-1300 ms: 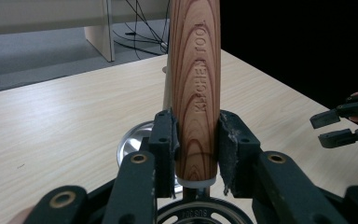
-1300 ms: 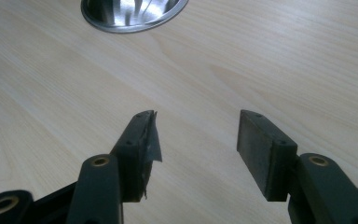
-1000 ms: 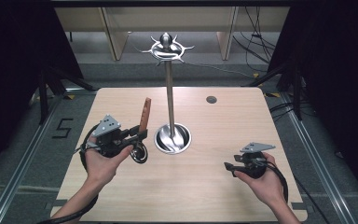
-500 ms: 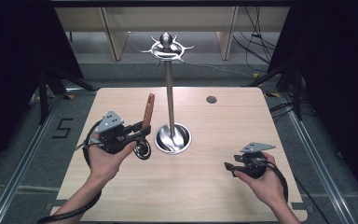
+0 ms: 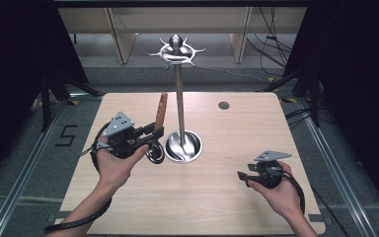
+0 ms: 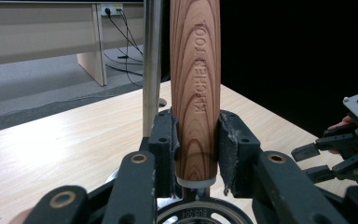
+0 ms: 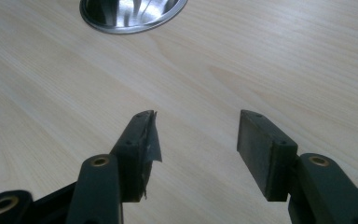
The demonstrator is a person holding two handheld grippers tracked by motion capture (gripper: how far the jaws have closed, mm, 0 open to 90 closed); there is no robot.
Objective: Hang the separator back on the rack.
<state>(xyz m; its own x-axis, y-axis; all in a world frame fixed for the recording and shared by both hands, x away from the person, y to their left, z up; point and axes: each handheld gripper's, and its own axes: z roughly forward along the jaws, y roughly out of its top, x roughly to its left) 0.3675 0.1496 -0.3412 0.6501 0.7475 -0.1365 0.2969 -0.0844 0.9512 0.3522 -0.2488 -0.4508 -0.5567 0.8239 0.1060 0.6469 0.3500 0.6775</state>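
Observation:
My left gripper (image 5: 155,132) is shut on a kitchen tool's wooden handle (image 5: 162,109), which stands nearly upright. In the left gripper view the handle (image 6: 195,84) reads "KITCHEN TOOL" and sits clamped between both pads; a steel ring-shaped head (image 6: 200,215) hangs below the jaws. The same head (image 5: 155,152) hangs just left of the stand's round steel base (image 5: 183,146). The stand's pole (image 5: 179,98) rises to a crown of hooks (image 5: 177,49). My right gripper (image 5: 243,176) hovers low at the table's front right, open and holding nothing (image 7: 196,140), and appears far right as the right gripper (image 6: 321,158).
A small dark round disc (image 5: 223,105) lies on the wooden table (image 5: 237,128) behind and right of the stand. Black curtains flank both sides. Wooden furniture legs and cables sit on the floor beyond the far edge.
My left gripper has carried the tool right and a little away from me, closer to the stand's pole. The right gripper has stayed put.

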